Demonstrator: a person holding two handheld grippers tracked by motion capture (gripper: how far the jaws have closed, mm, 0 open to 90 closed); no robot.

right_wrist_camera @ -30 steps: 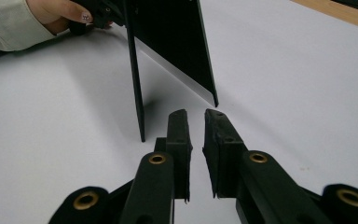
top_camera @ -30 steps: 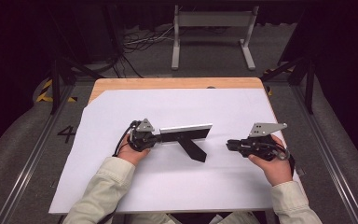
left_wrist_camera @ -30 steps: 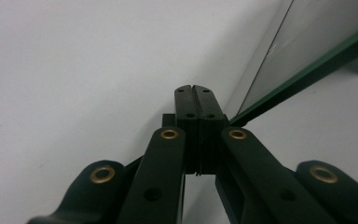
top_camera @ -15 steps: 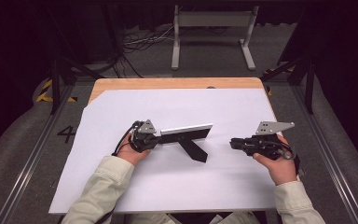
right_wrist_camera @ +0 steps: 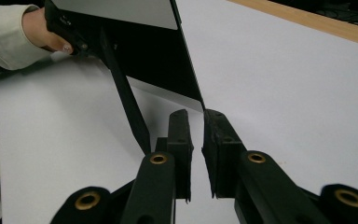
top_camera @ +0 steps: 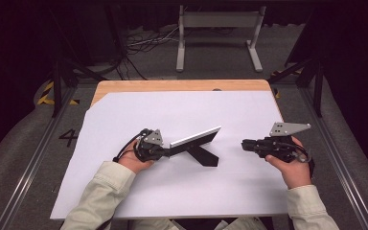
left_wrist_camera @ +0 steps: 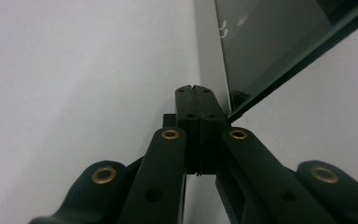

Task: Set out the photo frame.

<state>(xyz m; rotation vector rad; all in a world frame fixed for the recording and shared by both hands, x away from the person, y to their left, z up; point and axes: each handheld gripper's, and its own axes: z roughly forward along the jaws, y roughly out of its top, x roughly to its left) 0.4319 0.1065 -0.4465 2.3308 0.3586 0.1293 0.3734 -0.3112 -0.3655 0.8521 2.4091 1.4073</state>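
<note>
The left hand-held gripper (top_camera: 165, 151) has its jaws clamped tight on the left end of a picture frame (top_camera: 195, 139), which stands on edge mid-surface on the white sheet (top_camera: 124, 115), propped by its black back stand (top_camera: 203, 155). The right hand-held gripper (top_camera: 246, 144) hovers well apart to the right, jaws slightly parted on nothing, pointing at the frame's near corner (right_wrist_camera: 200, 100).

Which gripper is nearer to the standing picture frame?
Left. The left gripper is at one end of the frame, seemingly clamped on it; the right gripper sits apart, beyond its other end.
</note>
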